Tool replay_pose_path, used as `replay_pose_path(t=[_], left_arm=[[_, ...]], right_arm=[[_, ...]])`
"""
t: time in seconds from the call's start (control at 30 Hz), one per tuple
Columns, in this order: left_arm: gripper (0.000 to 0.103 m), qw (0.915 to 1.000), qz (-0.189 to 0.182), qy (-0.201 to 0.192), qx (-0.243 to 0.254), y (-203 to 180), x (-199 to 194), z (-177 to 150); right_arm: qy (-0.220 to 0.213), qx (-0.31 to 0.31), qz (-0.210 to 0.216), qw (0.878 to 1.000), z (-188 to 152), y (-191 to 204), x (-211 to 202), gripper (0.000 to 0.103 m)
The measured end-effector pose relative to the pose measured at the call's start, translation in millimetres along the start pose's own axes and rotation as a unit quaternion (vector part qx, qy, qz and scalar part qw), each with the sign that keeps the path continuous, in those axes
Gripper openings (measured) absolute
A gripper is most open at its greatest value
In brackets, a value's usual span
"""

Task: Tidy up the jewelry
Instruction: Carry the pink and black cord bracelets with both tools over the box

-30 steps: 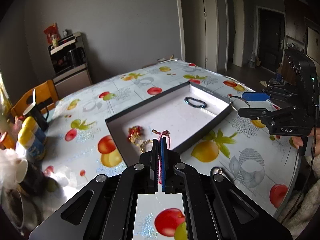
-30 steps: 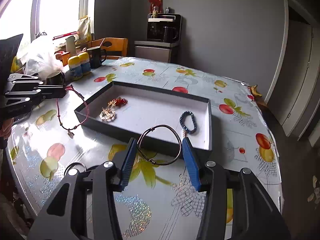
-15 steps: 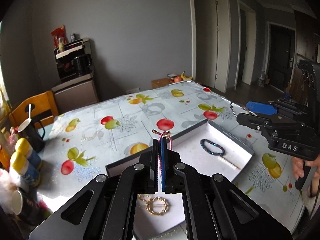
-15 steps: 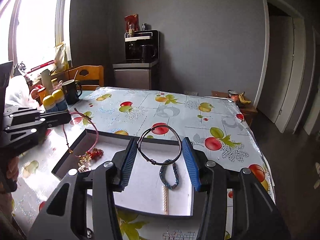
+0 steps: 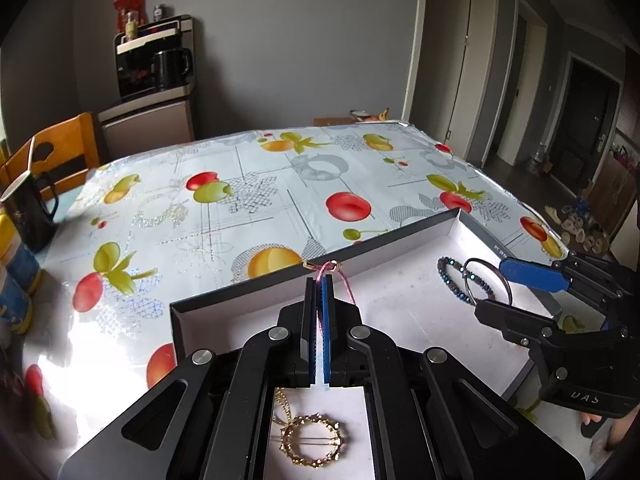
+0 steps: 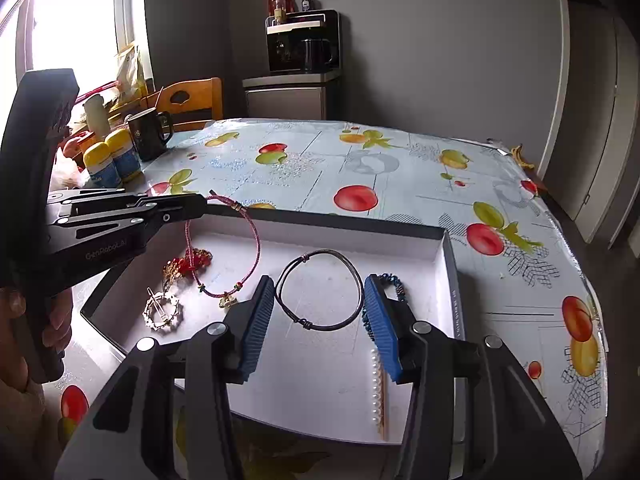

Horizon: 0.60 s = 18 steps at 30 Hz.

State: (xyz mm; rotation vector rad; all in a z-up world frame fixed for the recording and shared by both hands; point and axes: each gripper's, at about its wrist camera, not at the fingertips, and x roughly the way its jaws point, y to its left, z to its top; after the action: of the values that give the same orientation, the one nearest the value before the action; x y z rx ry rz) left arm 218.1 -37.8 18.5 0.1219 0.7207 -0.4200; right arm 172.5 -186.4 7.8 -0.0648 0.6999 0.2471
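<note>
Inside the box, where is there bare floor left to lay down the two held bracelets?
Free: the white floor of the box between the red charm cluster and the blue beaded bracelet, under the dark bangle. Crowded: the left end by the gold ring brooch; the right wall by the pearl strand.

L hand-held gripper (image 5: 319, 280): jaws pinched nearly together w/ a thin pink cord caught between, held level, pointing fwd. R hand-held gripper (image 6: 320, 304): jaws spread wide, both pads pressing a dark wire bangle, angled down. Bare fingers (image 6: 56, 328) wrap L handle.
</note>
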Motion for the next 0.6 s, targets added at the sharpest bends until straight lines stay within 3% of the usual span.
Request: replay_pose_path(t=[0.6], left_arm=[[0.002,0.9990,0.031,0.023,0.022,-5,20,-12]], right_arm=[[0.049,-0.027,0.011,0.998,-15,10,17,0.047]])
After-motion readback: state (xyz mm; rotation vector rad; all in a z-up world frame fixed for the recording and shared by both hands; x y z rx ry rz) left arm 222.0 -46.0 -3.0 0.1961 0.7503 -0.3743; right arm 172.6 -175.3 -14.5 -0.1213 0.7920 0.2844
